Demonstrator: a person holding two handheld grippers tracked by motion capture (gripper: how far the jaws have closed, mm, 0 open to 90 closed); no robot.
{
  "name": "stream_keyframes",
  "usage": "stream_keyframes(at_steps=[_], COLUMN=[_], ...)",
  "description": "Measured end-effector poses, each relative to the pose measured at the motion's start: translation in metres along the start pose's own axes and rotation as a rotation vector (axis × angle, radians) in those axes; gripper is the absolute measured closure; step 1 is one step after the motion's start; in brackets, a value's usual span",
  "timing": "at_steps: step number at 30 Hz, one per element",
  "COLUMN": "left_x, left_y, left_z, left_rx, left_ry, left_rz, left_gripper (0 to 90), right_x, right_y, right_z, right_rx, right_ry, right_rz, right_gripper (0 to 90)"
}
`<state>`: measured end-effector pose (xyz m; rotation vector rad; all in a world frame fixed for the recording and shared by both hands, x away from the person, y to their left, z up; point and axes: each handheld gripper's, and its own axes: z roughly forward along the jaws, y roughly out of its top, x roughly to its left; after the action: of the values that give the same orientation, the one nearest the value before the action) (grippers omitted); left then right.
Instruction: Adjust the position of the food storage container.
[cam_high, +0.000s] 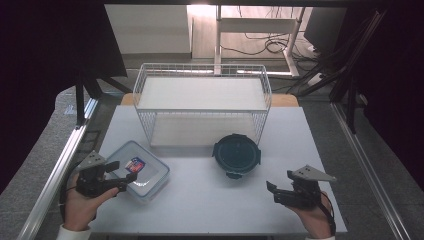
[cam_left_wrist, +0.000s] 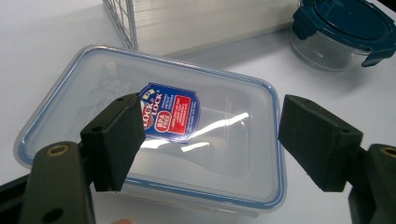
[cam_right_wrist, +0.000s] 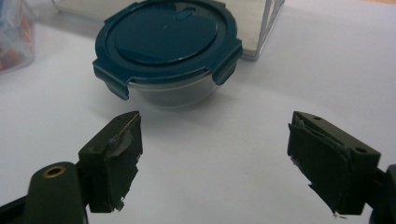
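Observation:
A clear rectangular lidded box (cam_high: 141, 171) with a blue seal and a red-and-blue label (cam_left_wrist: 169, 112) lies at the table's left front. My left gripper (cam_high: 122, 173) is open and held over the box's near left part, its jaws spread just above the lid (cam_left_wrist: 154, 135) without touching it. A round glass container with a dark teal clip lid (cam_high: 236, 154) (cam_right_wrist: 167, 39) stands mid-table. My right gripper (cam_high: 280, 186) is open near the right front, some way short of the round container (cam_left_wrist: 343, 30), with bare table between its jaws.
A white wire basket (cam_high: 202, 103) with a white shelf board stands at the back centre, right behind both containers. The white table top (cam_high: 210, 200) ends close to my hands at the front. A metal rail (cam_high: 55, 170) runs along the left.

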<state>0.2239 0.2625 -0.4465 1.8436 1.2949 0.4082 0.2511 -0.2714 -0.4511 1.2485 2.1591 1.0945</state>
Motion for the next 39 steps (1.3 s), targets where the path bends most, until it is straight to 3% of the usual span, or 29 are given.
stream_keyframes(at_steps=[18,29,39], left_x=[-0.004,-0.004,-0.001], left_y=[-0.001,-0.001,0.015], left_z=[0.007,0.009,0.011], left_rx=[0.020,0.027,0.028], left_ry=[-0.003,-0.002,-0.009], left_rz=[0.005,0.010,0.017], left_gripper=[21.5,21.4,21.9], right_x=[-0.006,-0.009,-0.007], right_y=[-0.005,-0.005,-0.003], right_z=[0.003,0.004,0.005], right_rx=[0.021,0.024,0.023], right_ry=[0.033,0.028,0.046], right_rz=[0.022,0.028,0.026], right_gripper=[18.4,18.4,18.7])
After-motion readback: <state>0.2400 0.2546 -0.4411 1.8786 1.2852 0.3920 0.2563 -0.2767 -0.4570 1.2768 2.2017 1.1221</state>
